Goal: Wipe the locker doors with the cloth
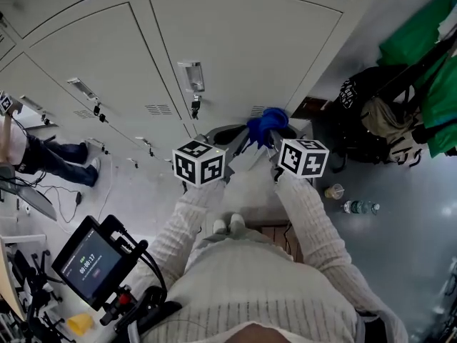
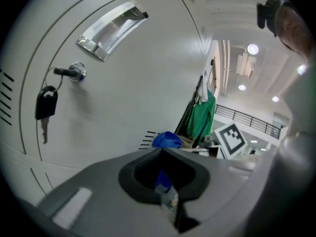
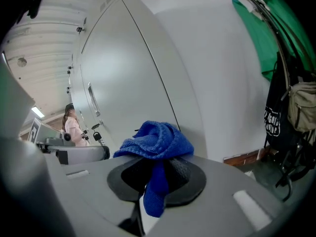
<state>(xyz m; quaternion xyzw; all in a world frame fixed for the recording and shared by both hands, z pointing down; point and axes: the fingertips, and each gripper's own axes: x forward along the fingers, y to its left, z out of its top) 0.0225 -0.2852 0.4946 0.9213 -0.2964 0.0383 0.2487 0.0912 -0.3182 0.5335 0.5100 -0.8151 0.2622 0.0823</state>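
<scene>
White locker doors (image 1: 235, 56) fill the upper head view, one with a metal handle (image 1: 193, 76) and a hanging key (image 1: 194, 106). The blue cloth (image 1: 268, 123) is bunched close to the door's lower right corner. My right gripper (image 1: 275, 138) is shut on it, and in the right gripper view the cloth (image 3: 157, 141) is heaped over the right gripper (image 3: 157, 167) with a strip hanging between the pads. My left gripper (image 1: 232, 136) sits just left of it. In the left gripper view the left gripper (image 2: 165, 154) is shut with a blue sliver of cloth (image 2: 163, 180) between its pads, facing the handle (image 2: 111, 31) and key (image 2: 47, 105).
Green clothing (image 1: 421, 56) and black bags (image 1: 364, 98) hang at the right beside the lockers. A bottle (image 1: 359, 207) and a cup (image 1: 333, 191) stand on the floor. A person (image 1: 43, 156) is at the far left, and a screen device (image 1: 89, 259) is at lower left.
</scene>
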